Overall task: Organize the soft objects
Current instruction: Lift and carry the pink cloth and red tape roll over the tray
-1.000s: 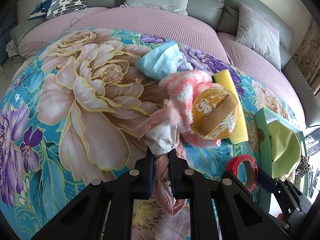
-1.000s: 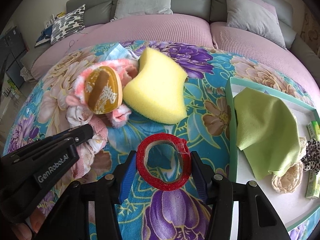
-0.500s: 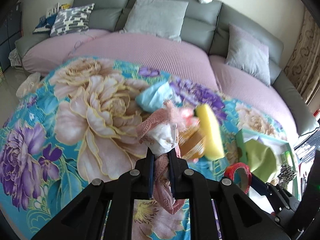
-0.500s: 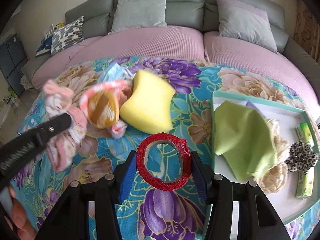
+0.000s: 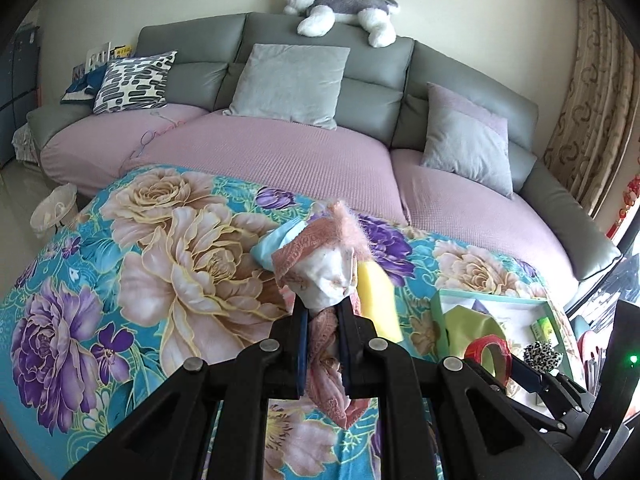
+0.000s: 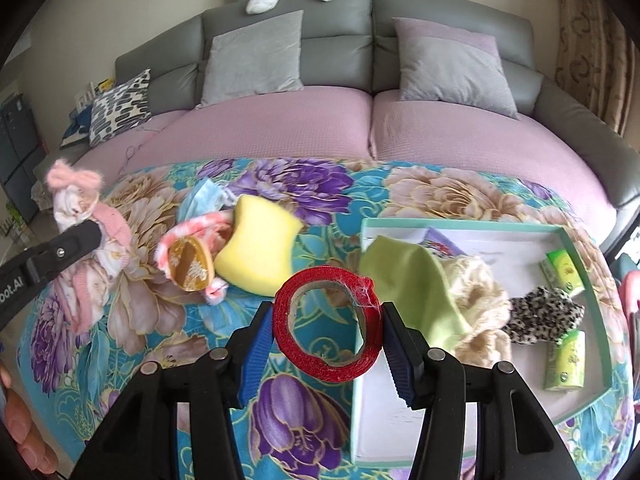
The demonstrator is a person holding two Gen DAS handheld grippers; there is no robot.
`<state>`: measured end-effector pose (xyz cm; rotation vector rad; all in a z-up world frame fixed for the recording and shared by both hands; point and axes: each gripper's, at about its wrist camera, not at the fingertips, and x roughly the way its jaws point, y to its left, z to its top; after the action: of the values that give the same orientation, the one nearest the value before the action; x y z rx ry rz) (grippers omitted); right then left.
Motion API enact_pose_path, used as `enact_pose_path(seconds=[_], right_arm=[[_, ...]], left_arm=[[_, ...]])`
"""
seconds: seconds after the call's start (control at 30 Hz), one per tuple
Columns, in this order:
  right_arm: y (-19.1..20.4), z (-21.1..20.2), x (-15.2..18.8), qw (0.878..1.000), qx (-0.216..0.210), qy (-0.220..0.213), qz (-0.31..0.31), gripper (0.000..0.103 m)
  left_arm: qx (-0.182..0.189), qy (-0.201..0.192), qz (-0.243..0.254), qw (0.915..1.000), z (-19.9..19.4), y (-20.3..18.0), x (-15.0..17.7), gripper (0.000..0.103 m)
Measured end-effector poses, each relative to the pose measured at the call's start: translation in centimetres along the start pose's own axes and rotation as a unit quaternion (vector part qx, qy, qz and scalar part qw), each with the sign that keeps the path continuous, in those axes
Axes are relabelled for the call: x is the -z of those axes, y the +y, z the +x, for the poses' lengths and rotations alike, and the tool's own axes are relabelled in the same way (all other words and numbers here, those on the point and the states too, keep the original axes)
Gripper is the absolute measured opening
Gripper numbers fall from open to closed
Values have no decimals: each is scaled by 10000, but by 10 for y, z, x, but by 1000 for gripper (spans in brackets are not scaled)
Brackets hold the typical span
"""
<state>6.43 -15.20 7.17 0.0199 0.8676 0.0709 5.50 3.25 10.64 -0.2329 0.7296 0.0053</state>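
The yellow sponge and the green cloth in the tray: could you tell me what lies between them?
In the right wrist view, only floral blanket and the tray's rim.

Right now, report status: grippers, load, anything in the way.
Left gripper shut on pink-and-white garment, lifted clear. Right gripper shut on red tape roll, at tray edge. Green cloth already fills near tray corner.
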Motion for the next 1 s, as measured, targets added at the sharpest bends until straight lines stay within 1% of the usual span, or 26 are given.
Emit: enact_pose_path(seconds=[0.3,0.4,0.5,0.6,0.7,0.83,0.93,1.0], right_arm=[[-46,-9,3,9981,366,142,476,55],[-68,-12,7,9953,672,199,663,55],[-96,-13,14,9901,993,305,948,55],[-124,-13,22,9819,1297,473,1296,55],[-147,-14,30,9746,1470,606,1578,55],[-166,-19,39,9687,1612,682,1758,56],[-174,-24,43,9663,1662,699,1839,56],[-178,-26,44,9651,1679,689,1888,56]], left_arm=[[206,80,307,9993,3,-29,2,13],[341,146,463,9982,6,-45,4,13],[623,261,713,9952,10,-69,10,13],[975,419,976,9896,15,-95,18,13],[1349,629,1304,9802,20,-126,30,13],[1728,969,1594,9671,31,-159,45,13],[1834,1211,1744,9598,40,-175,58,13],[1844,1329,1807,9569,45,-181,64,13]])
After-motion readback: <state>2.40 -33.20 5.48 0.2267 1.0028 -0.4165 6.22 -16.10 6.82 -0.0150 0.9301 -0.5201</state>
